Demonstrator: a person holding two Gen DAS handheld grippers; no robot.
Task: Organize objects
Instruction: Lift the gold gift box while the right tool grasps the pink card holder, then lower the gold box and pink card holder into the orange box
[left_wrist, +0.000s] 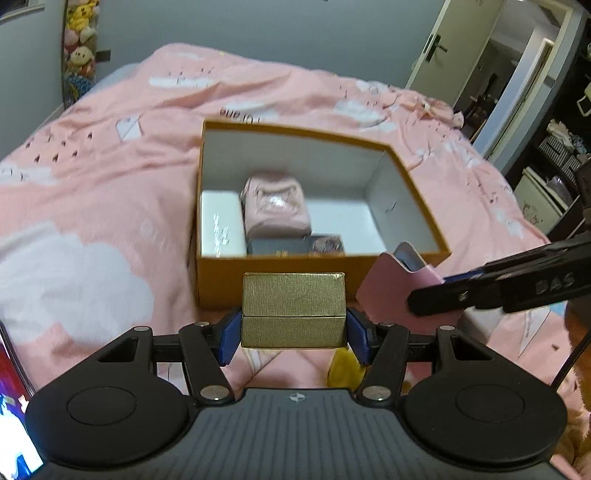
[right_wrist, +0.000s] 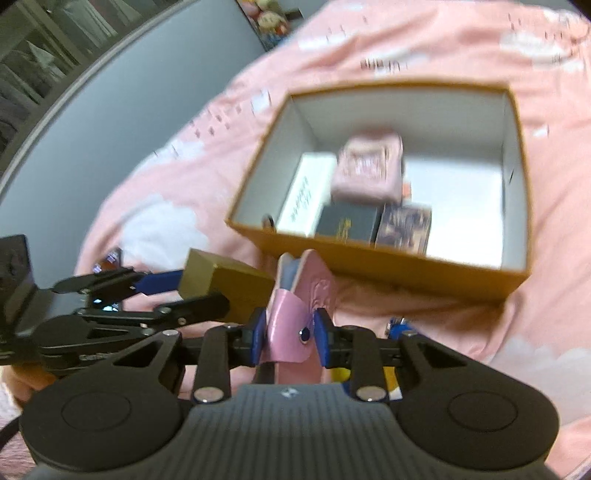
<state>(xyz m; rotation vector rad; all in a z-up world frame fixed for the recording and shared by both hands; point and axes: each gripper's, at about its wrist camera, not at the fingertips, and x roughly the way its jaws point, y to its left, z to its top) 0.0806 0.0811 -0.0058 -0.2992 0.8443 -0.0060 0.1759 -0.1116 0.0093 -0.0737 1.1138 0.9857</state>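
Note:
An open orange box (left_wrist: 280, 275) (right_wrist: 388, 264) with a white inside lies on the pink bed. In it are a white box (left_wrist: 221, 227) (right_wrist: 304, 194), a pink pouch (left_wrist: 275, 206) (right_wrist: 369, 168), a black box (left_wrist: 279, 246) (right_wrist: 349, 223) and a dark patterned box (right_wrist: 404, 227). My left gripper (left_wrist: 293, 334) (right_wrist: 177, 284) is shut on a gold box (left_wrist: 293, 308) (right_wrist: 231, 284), held just before the orange box's near wall. My right gripper (right_wrist: 290, 338) is shut on a pink card holder (right_wrist: 295, 314) (left_wrist: 391, 291), to the right of the gold box.
The pink bedspread (left_wrist: 110, 177) covers the bed all round. A phone with a lit screen (left_wrist: 14, 424) lies at the near left. A yellow thing (left_wrist: 345, 369) lies under the left gripper. Plush toys (left_wrist: 79, 44) hang at the far left wall; a door (left_wrist: 454, 48) stands far right.

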